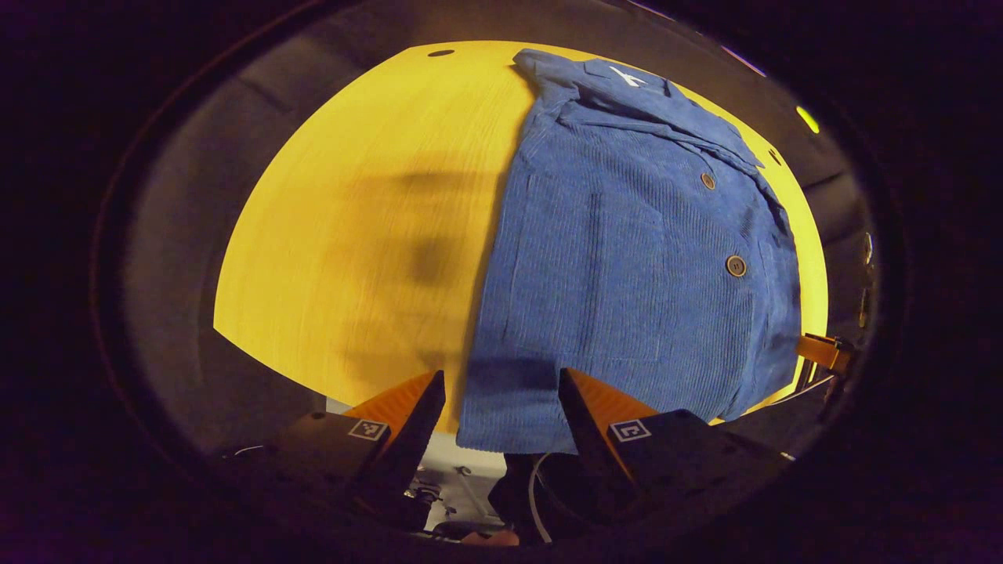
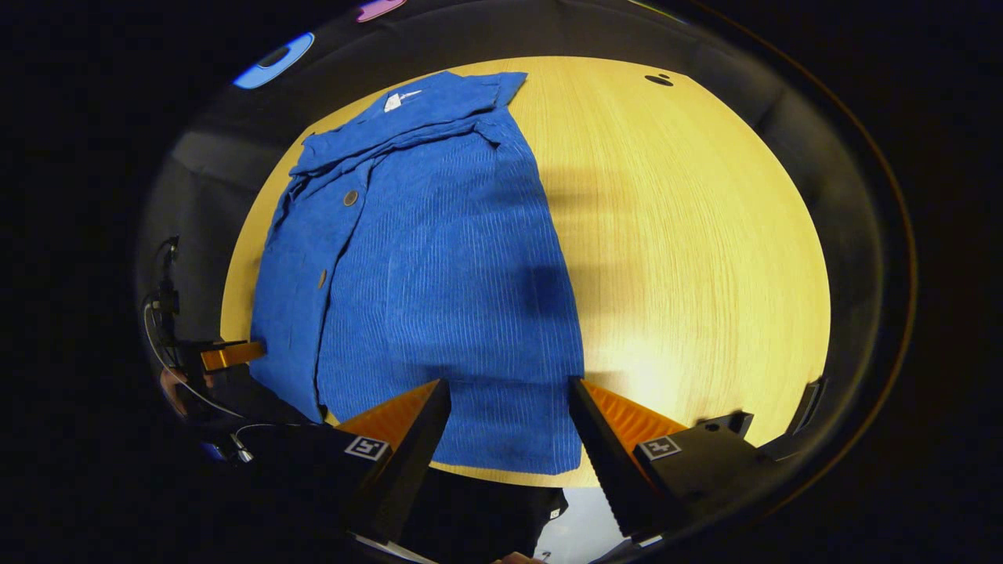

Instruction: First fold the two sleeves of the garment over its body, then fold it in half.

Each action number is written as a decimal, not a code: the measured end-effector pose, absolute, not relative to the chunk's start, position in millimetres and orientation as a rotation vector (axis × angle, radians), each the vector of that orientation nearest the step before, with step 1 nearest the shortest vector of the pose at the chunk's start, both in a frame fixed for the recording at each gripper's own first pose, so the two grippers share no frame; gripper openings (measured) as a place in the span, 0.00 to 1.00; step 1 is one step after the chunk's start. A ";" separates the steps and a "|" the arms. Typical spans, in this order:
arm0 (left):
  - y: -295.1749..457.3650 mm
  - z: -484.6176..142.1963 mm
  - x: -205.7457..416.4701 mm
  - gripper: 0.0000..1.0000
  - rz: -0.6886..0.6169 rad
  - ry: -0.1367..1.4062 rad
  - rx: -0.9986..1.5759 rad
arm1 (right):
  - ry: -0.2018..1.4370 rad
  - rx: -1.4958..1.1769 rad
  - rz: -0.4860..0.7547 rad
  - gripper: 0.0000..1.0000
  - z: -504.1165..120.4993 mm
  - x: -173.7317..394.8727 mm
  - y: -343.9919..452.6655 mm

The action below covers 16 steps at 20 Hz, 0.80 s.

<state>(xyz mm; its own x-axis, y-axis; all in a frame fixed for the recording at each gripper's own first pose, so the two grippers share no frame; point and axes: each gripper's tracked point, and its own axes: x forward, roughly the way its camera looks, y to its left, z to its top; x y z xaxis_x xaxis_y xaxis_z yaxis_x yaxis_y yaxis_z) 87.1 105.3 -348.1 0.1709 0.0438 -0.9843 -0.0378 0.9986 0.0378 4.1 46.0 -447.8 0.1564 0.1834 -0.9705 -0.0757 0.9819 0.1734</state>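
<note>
Both grippers, left gripper (image 1: 501,395) and right gripper (image 2: 509,403), hover with fingers spread wide and empty over the near hem of the blue garment (image 1: 627,251), which runs lengthwise away from them across the counter (image 1: 353,235).

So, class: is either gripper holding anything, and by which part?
Nothing is held. The left gripper and right gripper are both open above the blue shirt's hem.

Pale wood-grain table (image 1: 345,235), lit warm, with 1 small dark hole near its far edge. Lying flat on it: 1 blue corduroy garment (image 1: 619,266), collar toward the far edge, hem at the near edge and reaching just over it. Buttoned front facing up, 2 buttons visible, both sleeves tucked in over the body. Bare wood on either side, crossed by soft blurred shadows.
</note>
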 end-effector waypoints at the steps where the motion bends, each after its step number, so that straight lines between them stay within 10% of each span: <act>1: 106.1 -353.1 83.9 0.85 0.054 1.415 0.015 | 1.412 0.067 0.175 0.99 -450.5 1.6 40.9; 12: 104.7 -358.7 83.4 0.84 0.052 1.443 0.068 | 1.479 -0.057 0.090 0.92 -471.5 -14.8 32.7; 14: 102.7 -360.9 81.9 0.84 0.055 1.449 0.059 | 1.490 -0.044 0.104 0.75 -470.6 -15.8 41.2; 16: 95.5 -359.7 84.2 0.58 0.033 1.428 0.057 | 1.490 0.026 0.086 0.31 -470.9 -15.4 51.8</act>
<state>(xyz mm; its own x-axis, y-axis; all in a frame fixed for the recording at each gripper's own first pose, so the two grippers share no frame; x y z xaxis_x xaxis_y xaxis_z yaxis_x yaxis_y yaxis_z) 84.2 95.5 -359.7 0.1423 0.0569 -0.9882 0.0114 0.9982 0.0591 -15.4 51.8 -470.9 0.0781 0.0738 -0.9942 -0.0416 0.9966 0.0707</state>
